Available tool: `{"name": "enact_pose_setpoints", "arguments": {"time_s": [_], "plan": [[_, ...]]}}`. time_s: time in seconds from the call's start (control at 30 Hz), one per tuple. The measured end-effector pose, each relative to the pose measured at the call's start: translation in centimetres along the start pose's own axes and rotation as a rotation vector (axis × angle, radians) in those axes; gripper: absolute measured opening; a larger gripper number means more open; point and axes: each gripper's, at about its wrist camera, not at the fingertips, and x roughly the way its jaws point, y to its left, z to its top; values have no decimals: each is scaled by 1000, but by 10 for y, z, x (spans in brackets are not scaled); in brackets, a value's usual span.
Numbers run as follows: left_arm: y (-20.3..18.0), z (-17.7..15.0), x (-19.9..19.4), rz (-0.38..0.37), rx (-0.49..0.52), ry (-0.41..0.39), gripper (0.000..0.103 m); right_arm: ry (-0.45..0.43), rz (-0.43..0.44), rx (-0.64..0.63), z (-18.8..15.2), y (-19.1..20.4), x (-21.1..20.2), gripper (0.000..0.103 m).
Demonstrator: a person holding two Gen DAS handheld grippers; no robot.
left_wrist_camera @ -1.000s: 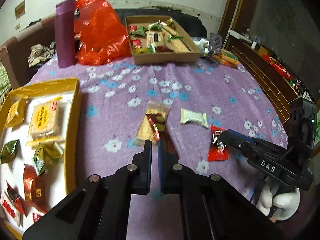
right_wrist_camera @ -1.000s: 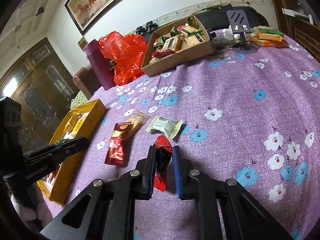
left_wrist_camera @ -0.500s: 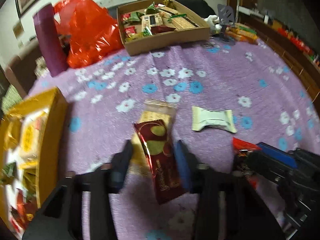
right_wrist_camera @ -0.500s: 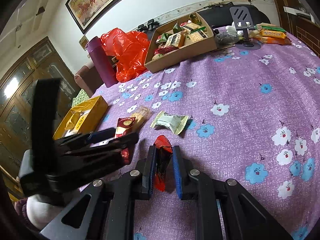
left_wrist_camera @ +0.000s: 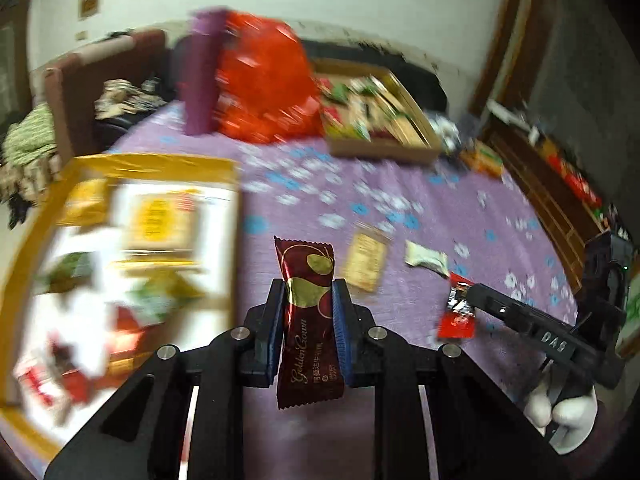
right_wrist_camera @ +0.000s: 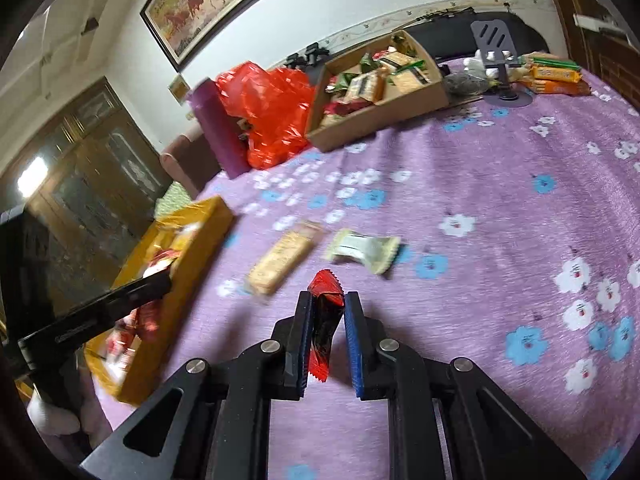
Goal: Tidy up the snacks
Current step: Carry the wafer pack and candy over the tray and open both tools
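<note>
Left gripper (left_wrist_camera: 308, 292) now grips the dark-red wrapped bar (left_wrist_camera: 309, 320) btwn its pads, lifted off the surface (left_wrist_camera: 400, 184); 1 s ago jaws were nearly shut and empty w/ the bar lying flat ahead. Right gripper (right_wrist_camera: 325, 312) unchanged, clamped narrow on the red packet (right_wrist_camera: 326, 320). Tan cracker pack (left_wrist_camera: 366, 260) & pale wrapped sweet (left_wrist_camera: 426, 259) lie farther out; yellow box (left_wrist_camera: 160, 162) now nearer at left.
</note>
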Motion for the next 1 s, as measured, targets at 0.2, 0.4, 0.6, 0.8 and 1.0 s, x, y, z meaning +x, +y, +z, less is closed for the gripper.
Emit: {"name": "enact_pose_setpoints", "arguments": {"time_s": [0.2, 0.4, 0.6, 0.8, 1.0], "plan": [[80, -8, -41, 126, -121, -70, 20, 50, 125, -115, 1, 80, 5, 16], [137, -27, -40, 168, -232, -54, 20, 151, 162, -244, -11, 162, 50, 15], [157, -33, -35, 187, -246, -34, 21, 228, 130, -329, -30, 209, 96, 15], [164, -34, -41, 191, -261, -38, 29, 239, 97, -385, -40, 228, 115, 20], [138, -31, -50, 282, -200, -53, 61, 214, 99, -358, -35, 224, 103, 25]]}}
